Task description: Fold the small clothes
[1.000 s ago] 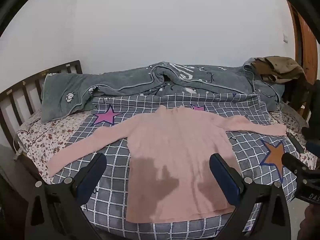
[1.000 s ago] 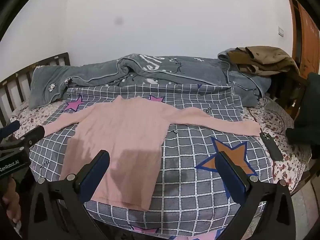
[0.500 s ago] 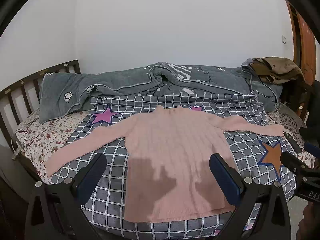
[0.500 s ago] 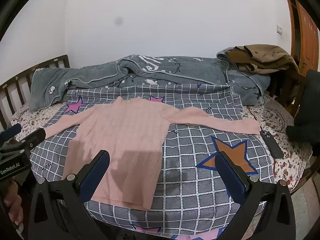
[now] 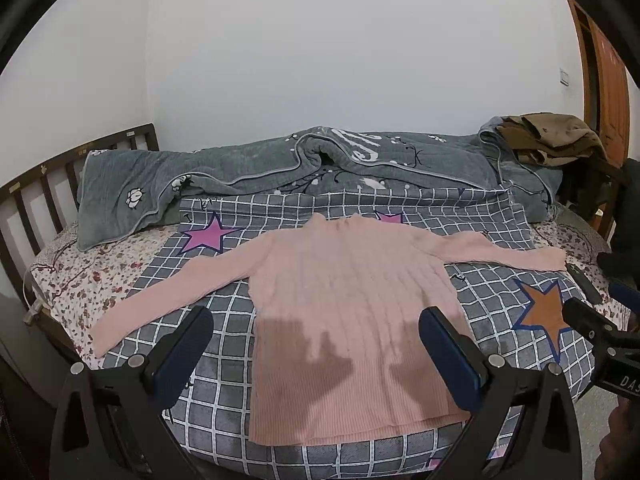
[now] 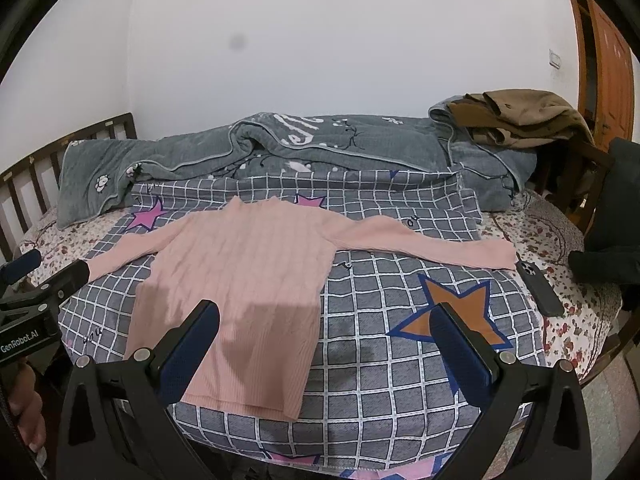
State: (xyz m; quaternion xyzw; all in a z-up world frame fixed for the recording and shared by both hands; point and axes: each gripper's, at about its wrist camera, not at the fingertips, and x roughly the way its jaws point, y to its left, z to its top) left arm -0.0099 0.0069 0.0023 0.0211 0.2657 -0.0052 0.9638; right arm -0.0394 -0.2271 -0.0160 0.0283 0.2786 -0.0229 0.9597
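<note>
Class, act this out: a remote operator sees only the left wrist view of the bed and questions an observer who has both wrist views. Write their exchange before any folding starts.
Operator: I see just an edge of the right gripper. Is it open?
Observer: Yes. In the right wrist view its fingers stand wide apart and hold nothing.
Operator: What is the dark thing past the pink sweater, by the sleeve end on the image's right?
Observer: A dark phone. Its camera lenses show, and it lies on the floral sheet right beside that cuff.
</note>
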